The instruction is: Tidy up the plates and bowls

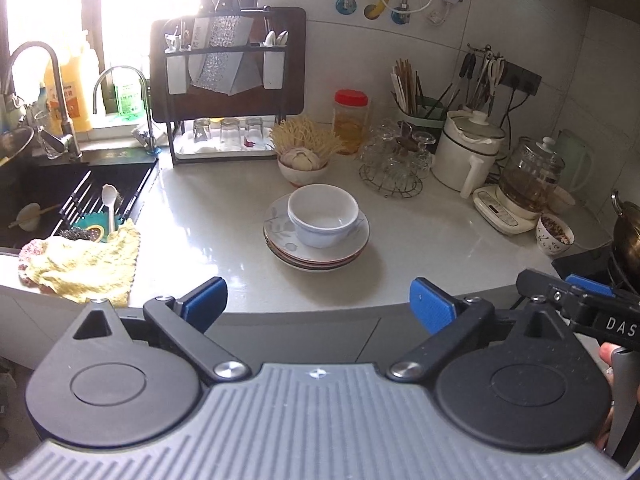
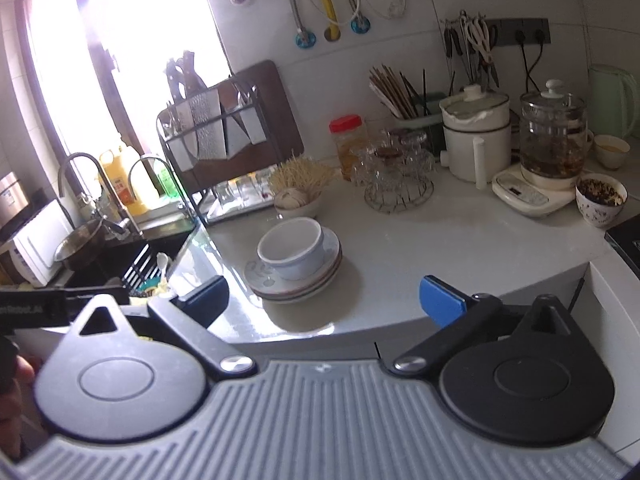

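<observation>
A stack of plates point(image 1: 320, 258) point(image 2: 316, 284) rests on the white counter, and white bowls point(image 1: 323, 216) point(image 2: 294, 254) nested one in another sit on top of it. My left gripper point(image 1: 318, 300) is open at the counter's front edge, short of the stack, with nothing between its blue pads. My right gripper point(image 2: 324, 298) is open too, its jaws wide, just in front of the stack and clear of it. The right gripper's body point(image 1: 580, 304) shows at the right edge of the left wrist view.
A sink point(image 1: 76, 196) with a rack and spoon lies left, a yellow cloth point(image 1: 84, 264) on its rim. Behind the stack stand a garlic bowl point(image 1: 302, 168), a glass rack point(image 1: 394, 164), a white pot point(image 1: 466, 152), a glass kettle point(image 1: 528, 178) and a patterned cup point(image 1: 554, 236).
</observation>
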`<move>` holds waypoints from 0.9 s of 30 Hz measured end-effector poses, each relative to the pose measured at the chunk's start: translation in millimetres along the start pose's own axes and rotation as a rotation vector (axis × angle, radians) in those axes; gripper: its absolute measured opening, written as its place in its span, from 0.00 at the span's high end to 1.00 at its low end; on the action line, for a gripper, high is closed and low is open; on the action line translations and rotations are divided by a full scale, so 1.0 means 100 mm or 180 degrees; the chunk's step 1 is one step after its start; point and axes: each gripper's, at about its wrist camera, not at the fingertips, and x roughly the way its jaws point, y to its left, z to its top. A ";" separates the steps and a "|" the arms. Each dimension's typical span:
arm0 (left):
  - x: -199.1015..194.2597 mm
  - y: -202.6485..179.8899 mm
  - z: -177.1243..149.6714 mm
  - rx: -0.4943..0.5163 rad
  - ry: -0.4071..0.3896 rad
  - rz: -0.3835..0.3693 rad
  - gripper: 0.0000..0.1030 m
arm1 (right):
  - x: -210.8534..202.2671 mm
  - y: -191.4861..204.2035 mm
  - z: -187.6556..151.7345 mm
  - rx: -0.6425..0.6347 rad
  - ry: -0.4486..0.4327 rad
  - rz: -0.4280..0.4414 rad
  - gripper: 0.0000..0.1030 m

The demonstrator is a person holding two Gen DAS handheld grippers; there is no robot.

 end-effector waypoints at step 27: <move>-0.10 0.00 -0.14 0.0008 0.0034 0.0182 0.02 | -0.13 0.10 -0.06 -0.0180 -0.0047 0.0040 0.00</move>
